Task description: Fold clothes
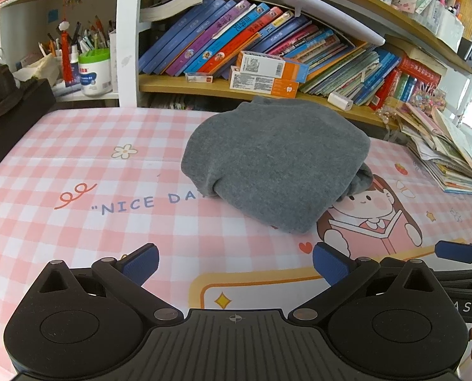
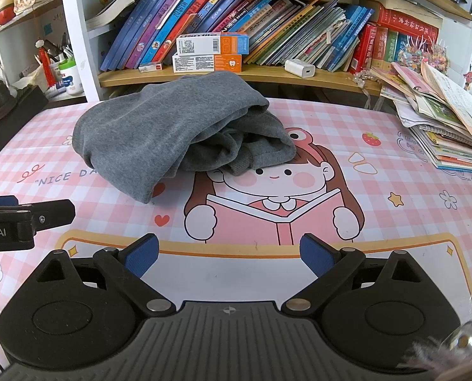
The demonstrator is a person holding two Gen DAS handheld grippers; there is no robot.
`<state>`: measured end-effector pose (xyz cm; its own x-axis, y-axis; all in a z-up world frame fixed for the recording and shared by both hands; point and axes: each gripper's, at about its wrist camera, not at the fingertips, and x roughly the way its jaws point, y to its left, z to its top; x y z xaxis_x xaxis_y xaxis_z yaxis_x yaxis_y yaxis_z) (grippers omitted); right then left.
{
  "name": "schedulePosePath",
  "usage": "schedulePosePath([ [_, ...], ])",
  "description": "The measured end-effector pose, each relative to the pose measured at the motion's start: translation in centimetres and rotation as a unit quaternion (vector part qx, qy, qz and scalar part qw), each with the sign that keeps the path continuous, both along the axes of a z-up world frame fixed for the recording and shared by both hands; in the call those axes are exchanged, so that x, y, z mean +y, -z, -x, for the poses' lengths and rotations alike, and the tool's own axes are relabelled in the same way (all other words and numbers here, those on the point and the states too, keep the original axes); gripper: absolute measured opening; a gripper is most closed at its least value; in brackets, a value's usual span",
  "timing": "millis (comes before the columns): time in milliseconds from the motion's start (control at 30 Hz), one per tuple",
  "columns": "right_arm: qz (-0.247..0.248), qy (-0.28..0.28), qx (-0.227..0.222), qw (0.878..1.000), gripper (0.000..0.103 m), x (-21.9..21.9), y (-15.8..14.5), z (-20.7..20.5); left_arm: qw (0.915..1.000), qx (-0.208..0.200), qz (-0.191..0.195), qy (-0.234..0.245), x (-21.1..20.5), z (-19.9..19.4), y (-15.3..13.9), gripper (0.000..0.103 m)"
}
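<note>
Right wrist view is showing both claws, left claw (image 1: 234, 262) and right claw (image 2: 228, 254), hovering released near the folded grey garment (image 2: 172, 130) (ribbed cuffs spilling out), so tucking those seems wise.

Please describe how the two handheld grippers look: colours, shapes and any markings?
Both the left gripper and the right gripper share one design: black bodies with two round discs, a ribbed grey centre plate bearing a crosshair mark, silver pivot pins, and blue textured finger pads. White lettering marks their sides.
</note>
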<state>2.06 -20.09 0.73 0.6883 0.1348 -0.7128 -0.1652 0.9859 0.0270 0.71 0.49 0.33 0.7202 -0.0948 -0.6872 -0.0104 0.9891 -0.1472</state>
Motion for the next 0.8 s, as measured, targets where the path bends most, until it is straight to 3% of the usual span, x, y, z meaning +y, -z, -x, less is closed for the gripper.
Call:
schedulePosePath([
  [800,-0.008,-0.007,0.009,1.000,0.096,-0.23,0.46,-0.90,1.0000,0.007,0.002,-0.001,-0.42,-0.50,0.50,0.103],
])
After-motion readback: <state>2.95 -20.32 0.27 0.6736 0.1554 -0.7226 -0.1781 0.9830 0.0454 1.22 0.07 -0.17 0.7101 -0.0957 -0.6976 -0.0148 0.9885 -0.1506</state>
